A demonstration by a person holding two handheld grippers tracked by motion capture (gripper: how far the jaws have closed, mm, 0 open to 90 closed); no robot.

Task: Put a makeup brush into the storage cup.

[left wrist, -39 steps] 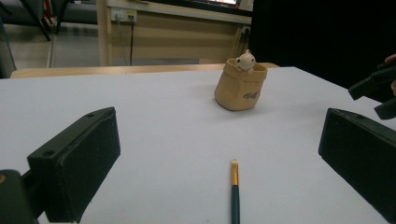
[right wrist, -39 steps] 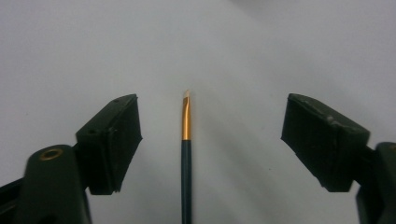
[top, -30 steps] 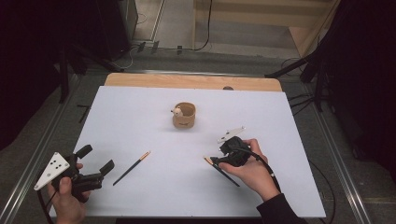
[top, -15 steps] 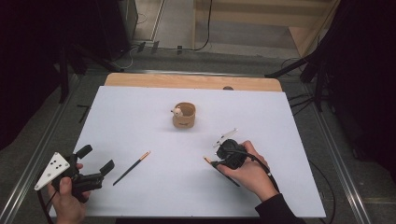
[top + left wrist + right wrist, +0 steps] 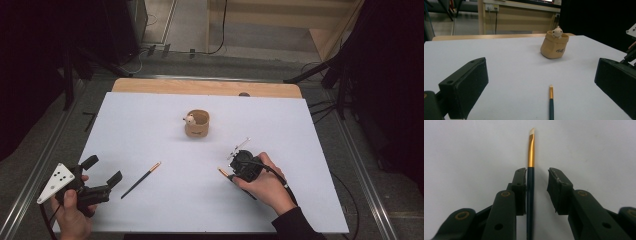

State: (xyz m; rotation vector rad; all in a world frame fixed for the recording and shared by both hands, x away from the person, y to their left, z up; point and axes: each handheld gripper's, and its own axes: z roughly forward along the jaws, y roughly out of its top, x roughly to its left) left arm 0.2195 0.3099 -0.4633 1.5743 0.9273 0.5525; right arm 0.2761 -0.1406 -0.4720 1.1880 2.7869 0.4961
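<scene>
A dark-handled brush with a gold ferrule lies on the white table, running between the jaws of my right gripper. One pad touches the handle; the other pad stands a gap away. These jaws have just been closing. From above, the right gripper points down at that brush on the near right. A second brush lies near my left gripper, which is open and holds nothing. It also lies ahead of the left gripper as the brush.
A tan fabric cup with a small white figure on its rim stands mid-table, also seen as the cup. The table's wooden far edge borders a grey floor with cables. Dark stands flank both sides.
The right hand has shifted slightly nearer and tipped its gripper down over the right-hand brush. The left gripper and both brushes have stayed in place.
</scene>
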